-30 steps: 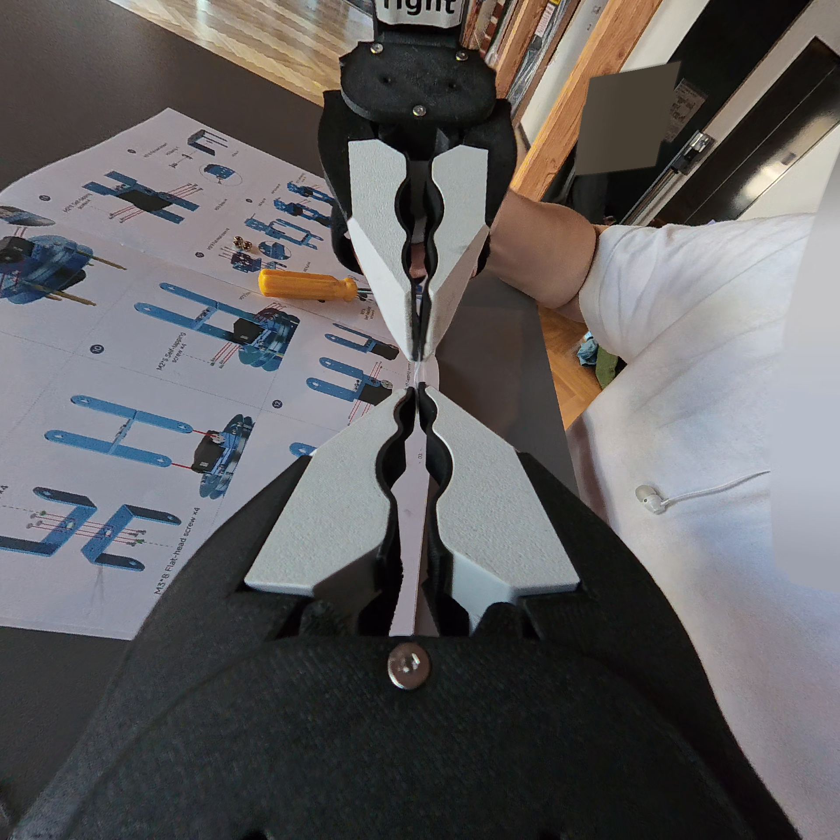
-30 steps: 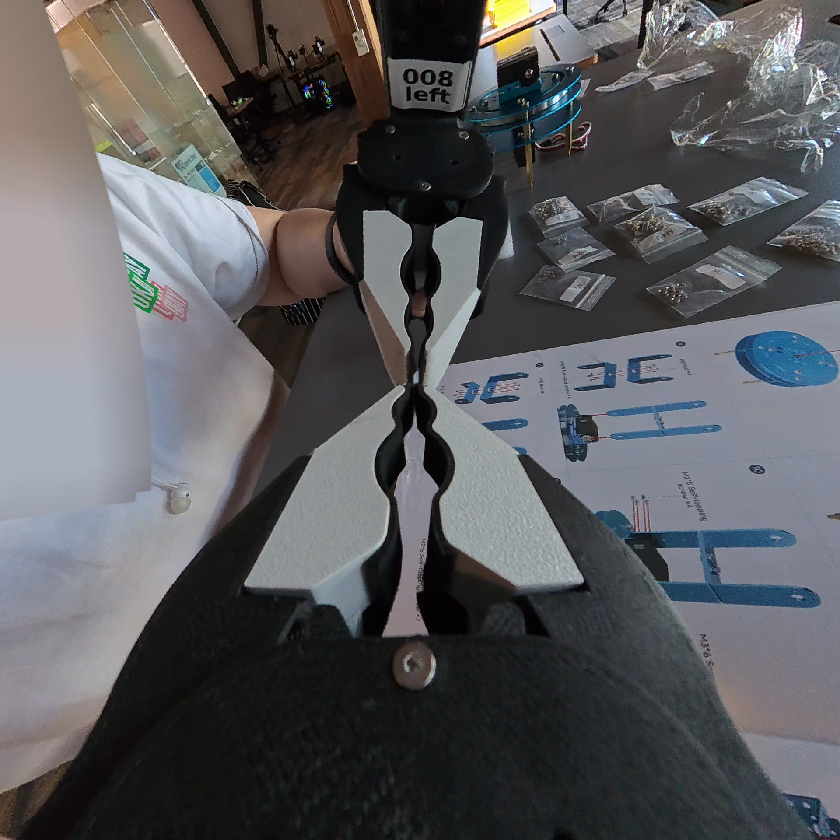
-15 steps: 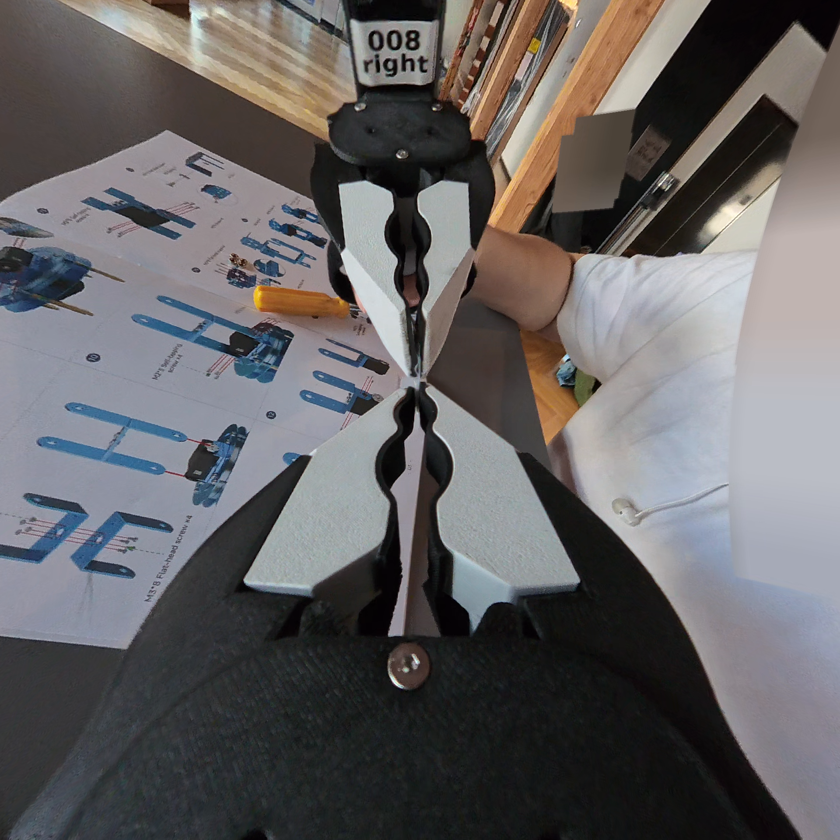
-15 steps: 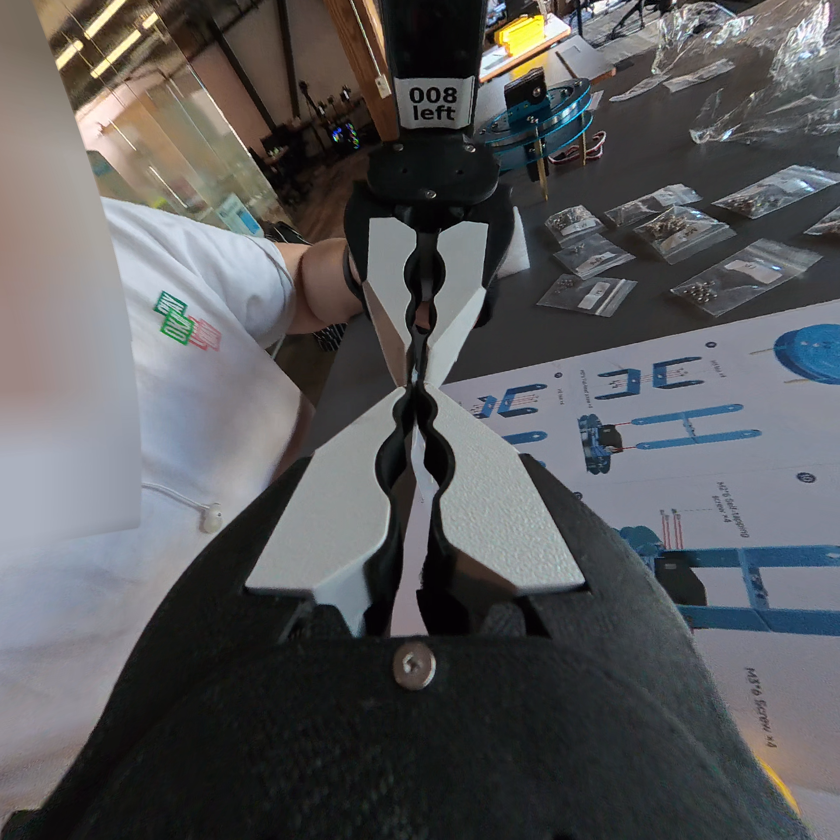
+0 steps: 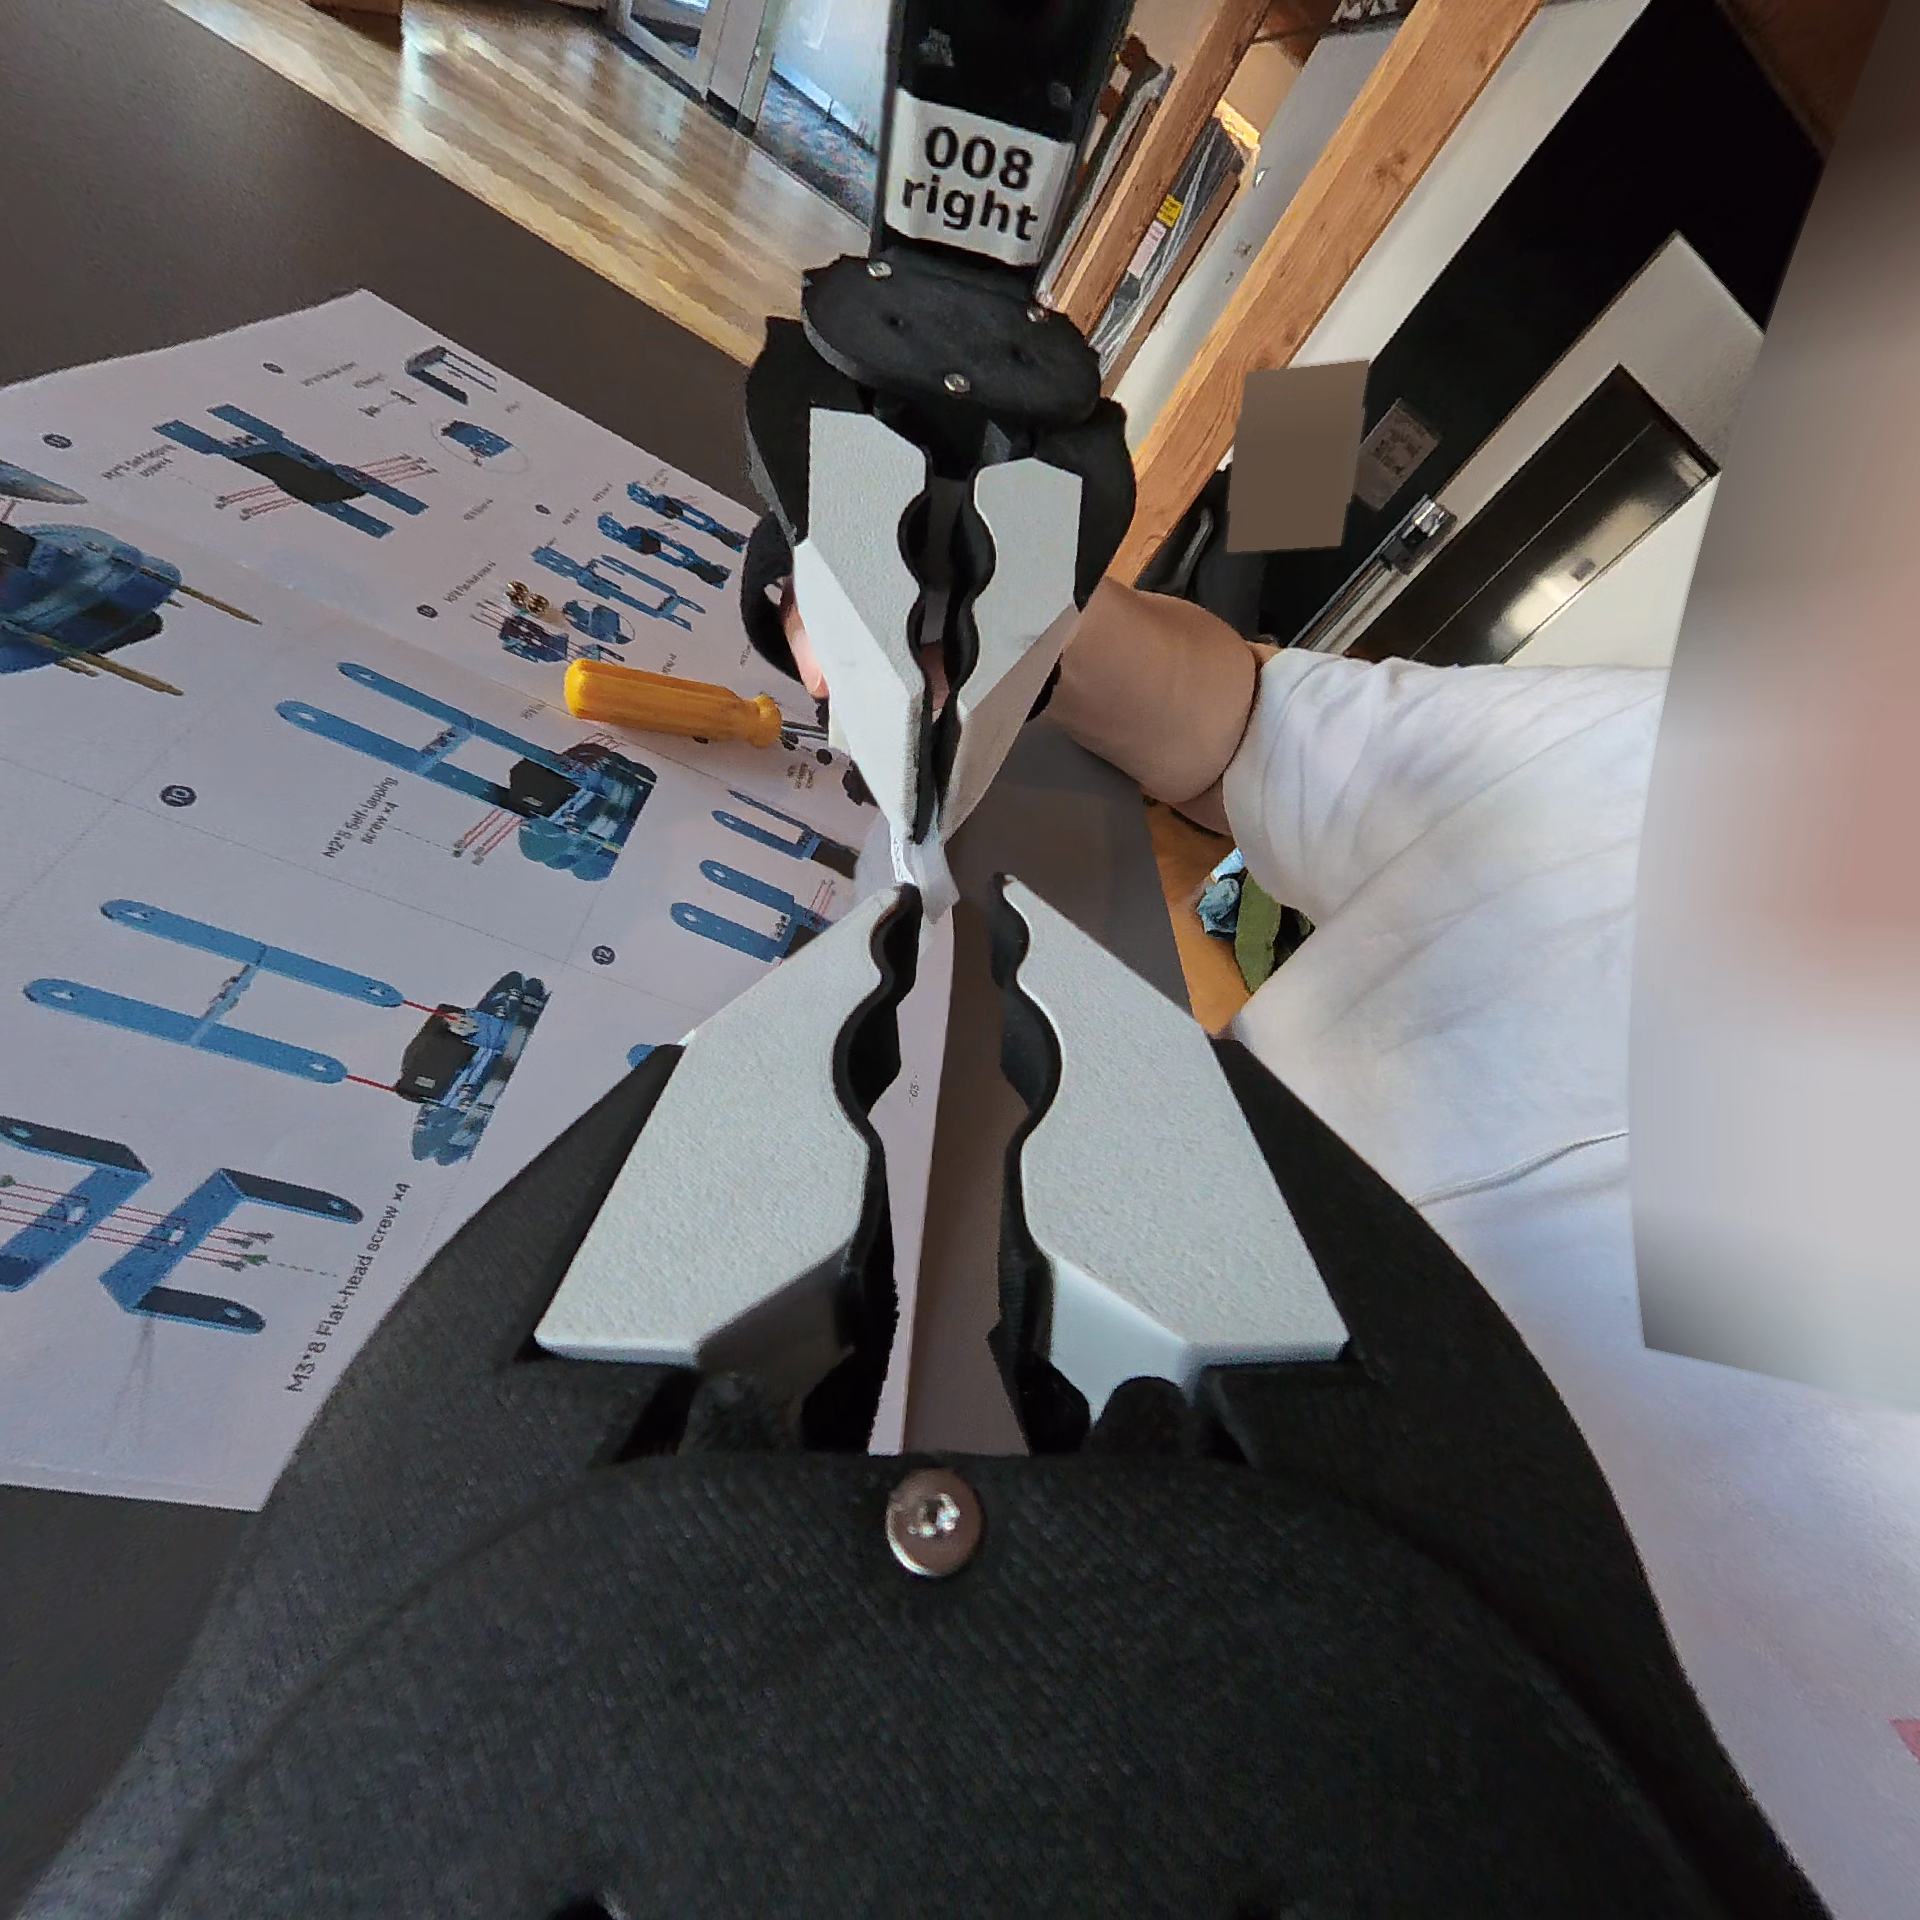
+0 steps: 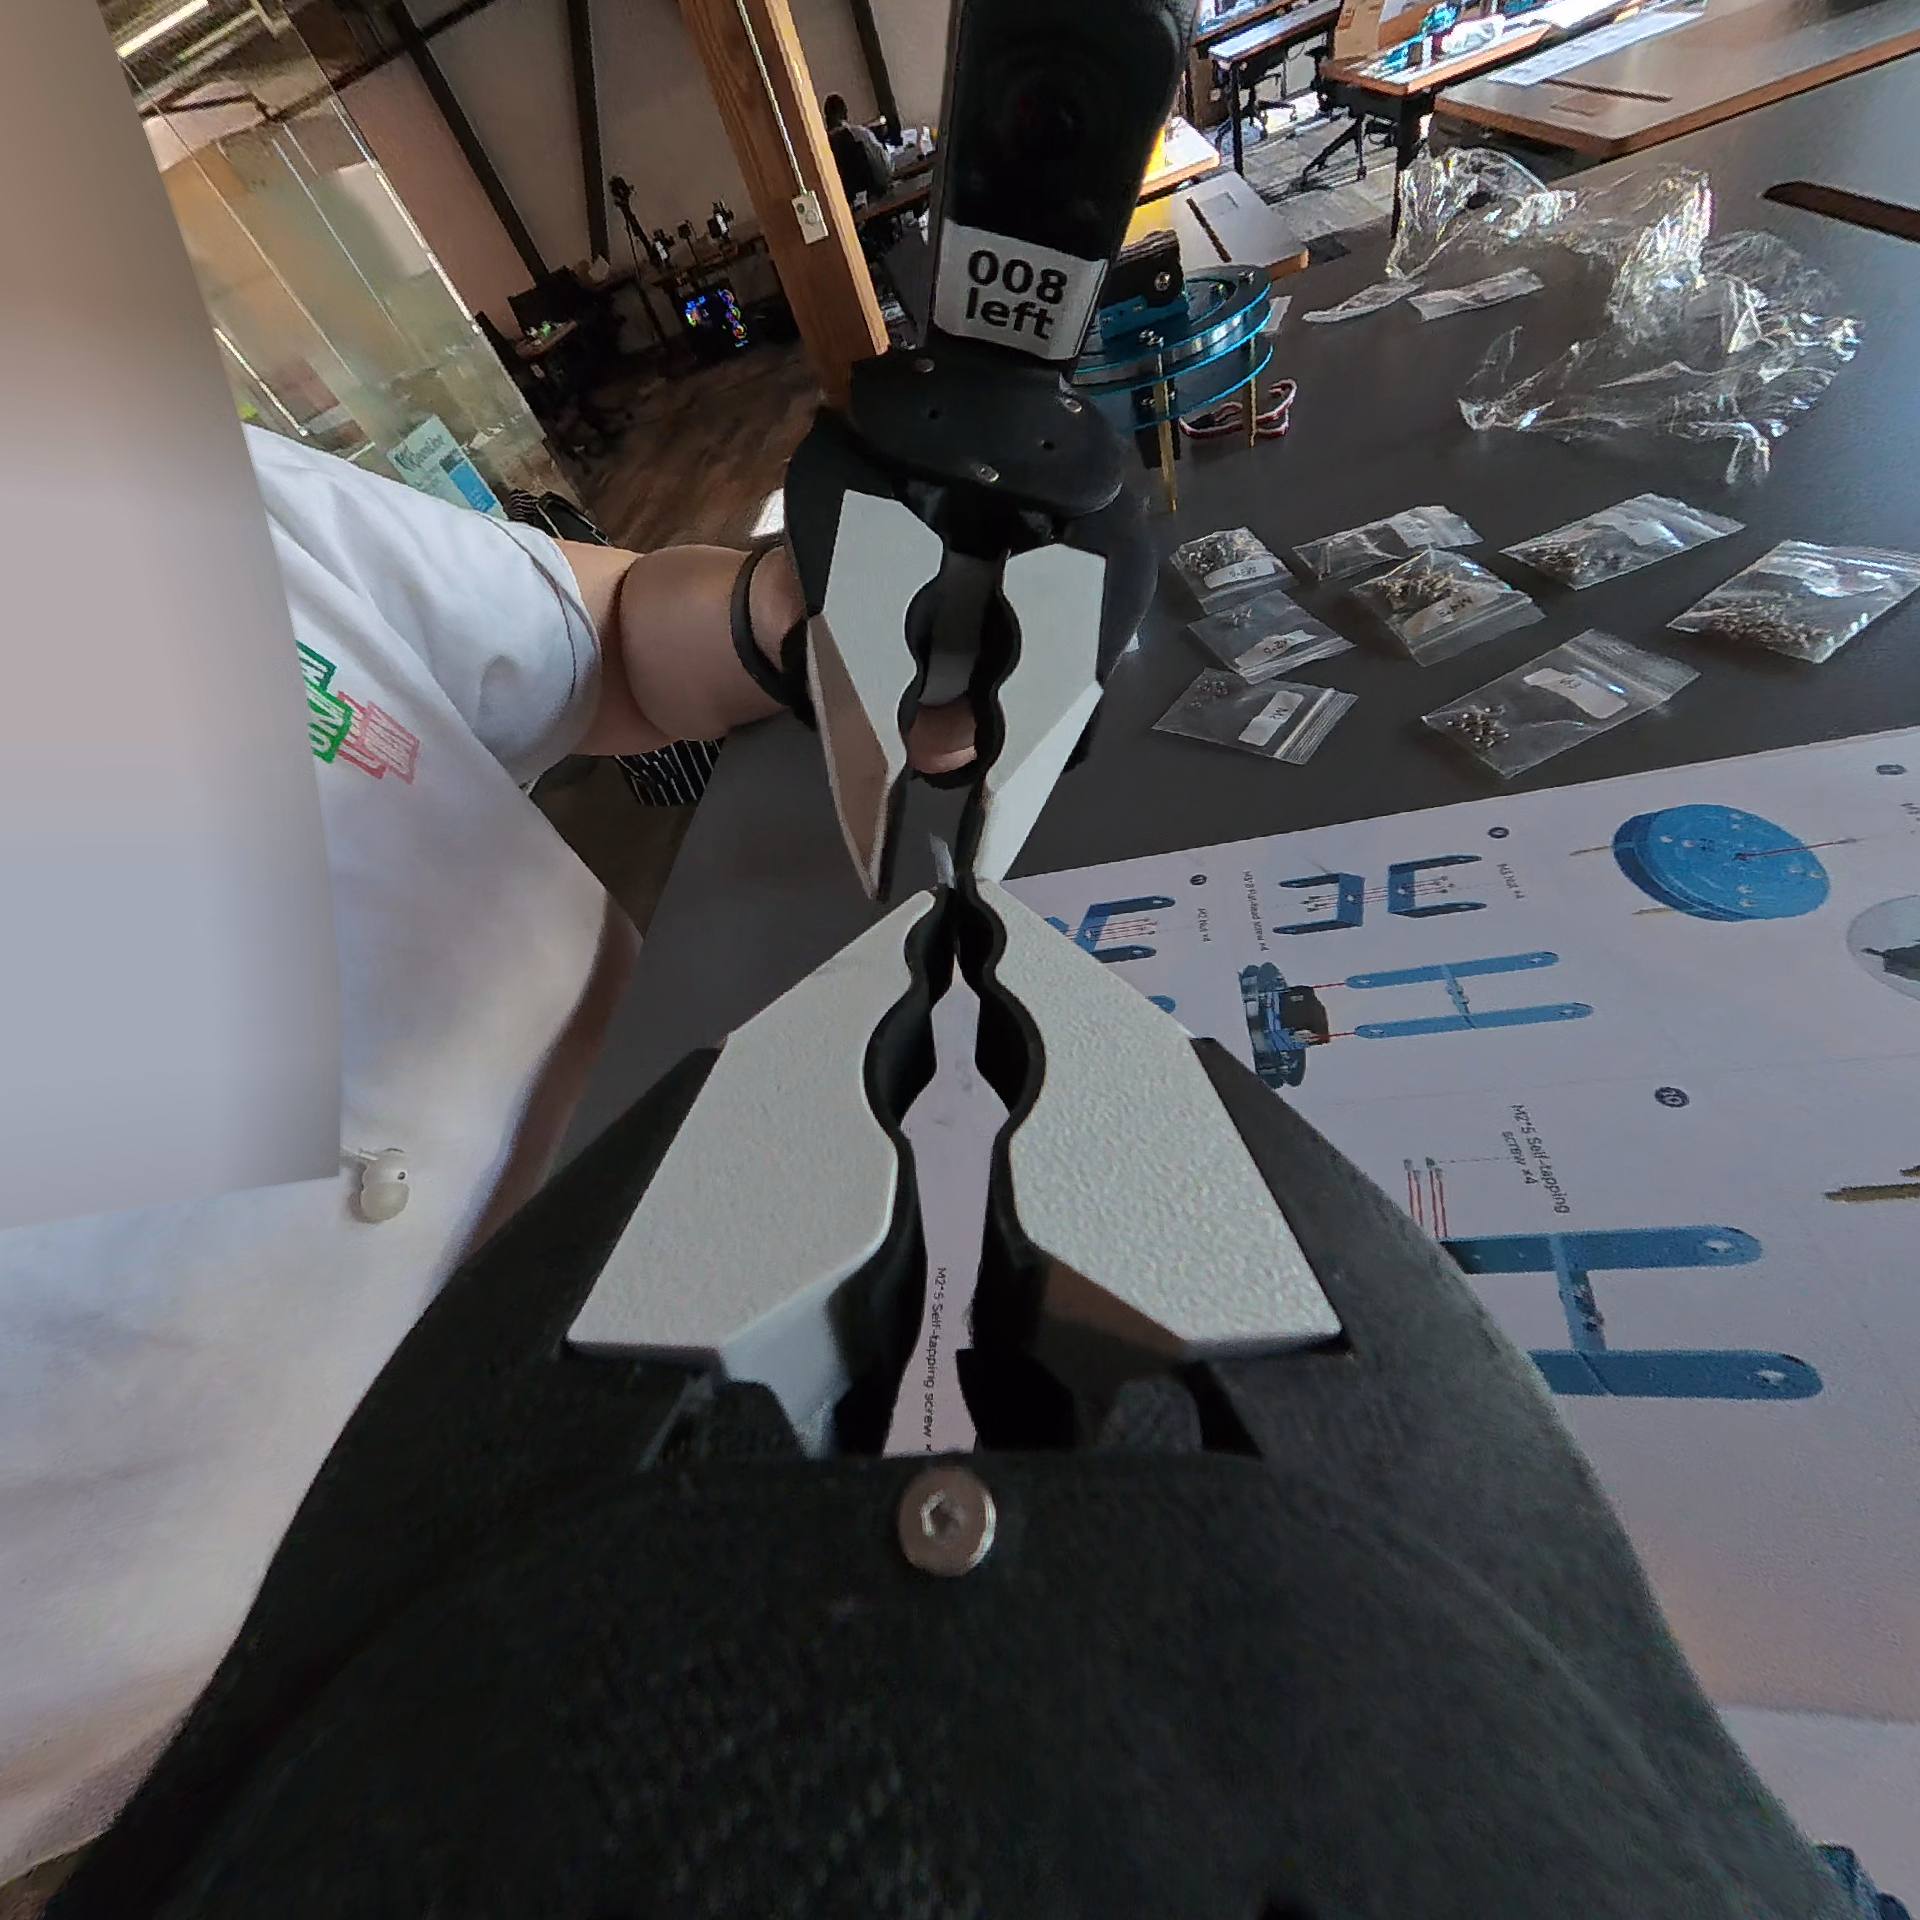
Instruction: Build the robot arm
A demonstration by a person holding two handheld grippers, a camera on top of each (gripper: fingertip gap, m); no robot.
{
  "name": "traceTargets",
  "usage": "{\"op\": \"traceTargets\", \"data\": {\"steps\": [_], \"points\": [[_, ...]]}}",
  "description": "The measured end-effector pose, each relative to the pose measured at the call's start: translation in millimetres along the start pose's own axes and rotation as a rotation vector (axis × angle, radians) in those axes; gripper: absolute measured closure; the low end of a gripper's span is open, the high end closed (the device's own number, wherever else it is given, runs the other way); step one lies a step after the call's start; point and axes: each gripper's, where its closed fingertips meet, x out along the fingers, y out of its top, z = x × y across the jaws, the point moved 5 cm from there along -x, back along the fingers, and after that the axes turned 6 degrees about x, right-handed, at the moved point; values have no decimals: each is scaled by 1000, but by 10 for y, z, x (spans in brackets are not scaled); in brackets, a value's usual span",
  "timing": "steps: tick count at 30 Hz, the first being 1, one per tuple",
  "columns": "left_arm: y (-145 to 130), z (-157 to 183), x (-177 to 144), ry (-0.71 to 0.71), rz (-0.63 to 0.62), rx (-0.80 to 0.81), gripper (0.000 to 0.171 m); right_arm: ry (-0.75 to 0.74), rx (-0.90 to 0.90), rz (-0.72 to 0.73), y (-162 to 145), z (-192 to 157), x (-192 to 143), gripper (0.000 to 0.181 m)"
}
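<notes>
- We find the left claw (image 5: 951,888) spread, a clear gap between its tips and nothing between them.
- The right claw (image 5: 928,826) faces it from 12 o'clock, tip to tip, its fingers pressed together on a small white piece (image 5: 921,868).
- That piece juts from the right claw's tips towards the left claw's finger at 9 o'clock. We cannot tell whether it touches that finger, nor what it is; most of it is hidden in the pinch.
- In the right wrist view only a thin white sliver shows beyond the closed tips.
- Below both claws lies a printed instruction sheet (image 5: 104,810) on the dark tabletop (image 5: 208,208); claw bodies cover part of it and the frame edge cuts it off.
- A yellow-handled screwdriver (image 5: 665,698) rests on the sheet at 9 o'clock of the right claw, its blade end hidden behind that claw.
- At 2 o'clock in the right wrist view: clear bags of small hardware (image 6: 1558,707), with crumpled clear plastic (image 6: 1683,332) beyond.
- A blue round assembly (image 6: 1184,332) stands partly hidden behind the left claw's body.
- The person's white shirt (image 5: 1455,831) fills one side of each view.
</notes>
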Motion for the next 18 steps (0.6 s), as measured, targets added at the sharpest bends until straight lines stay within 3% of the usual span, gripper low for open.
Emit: {"op": "traceTargets", "data": {"steps": [12,18], "points": [[109,-5,-128,15,45,20,163,-45,-64,-22,-20,-32,28,181],[122,-14,-173,97,-5,113,163,-53,-66,-25,-22,-29,29,181]]}}
